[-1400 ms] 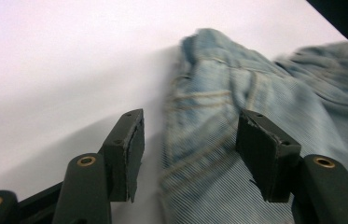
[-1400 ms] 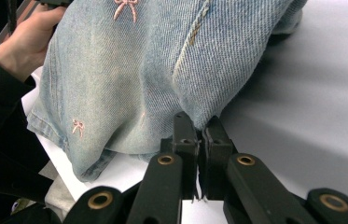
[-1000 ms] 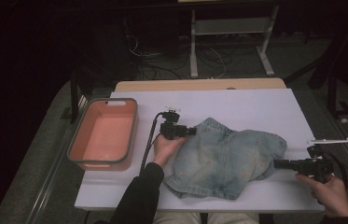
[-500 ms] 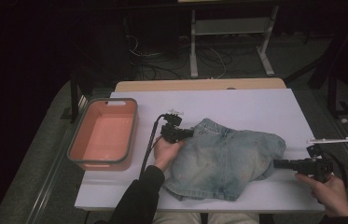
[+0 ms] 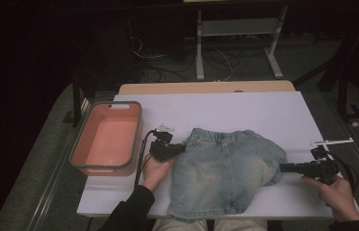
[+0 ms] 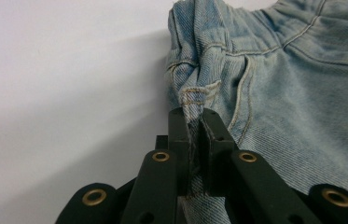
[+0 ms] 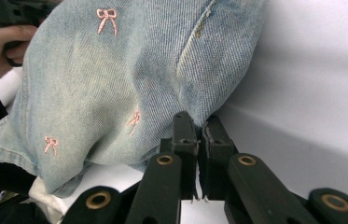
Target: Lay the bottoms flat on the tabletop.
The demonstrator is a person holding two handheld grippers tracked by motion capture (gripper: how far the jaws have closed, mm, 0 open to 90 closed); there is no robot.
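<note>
Starting at the far left, a salmon-pink plastic bin [image 5: 106, 140] sits on the white counter [image 5: 244, 110], apart from the action and looking empty from where I'm standing. Next over is the left gripper [image 5: 174, 149], and its jaws have just been closing with cloth between them: they're now pinched tight on the waistband corner of the little denim shorts [image 5: 225, 168], which you can see really clearly in the left gripper view, where a fold of the shorts [image 6: 293, 93] at the side seam runs right down between the black jaws. The shorts, with small pink bows stitched on, lie flat across the middle of the near part of the counter, waistband toward the far side and leg hem hanging at the near edge. Over on the right, the right gripper [image 5: 285, 168] has its jaws clamped together on the opposite side edge of the shorts [image 7: 115, 84]. So the garment is stretched between both grippers, long axis running side to side, each hand holding an end. My guess is whatever comes next, a fold or a lift toward the bin, hinges on that two-ended hold, with the left hand the closer one to the bin.
</note>
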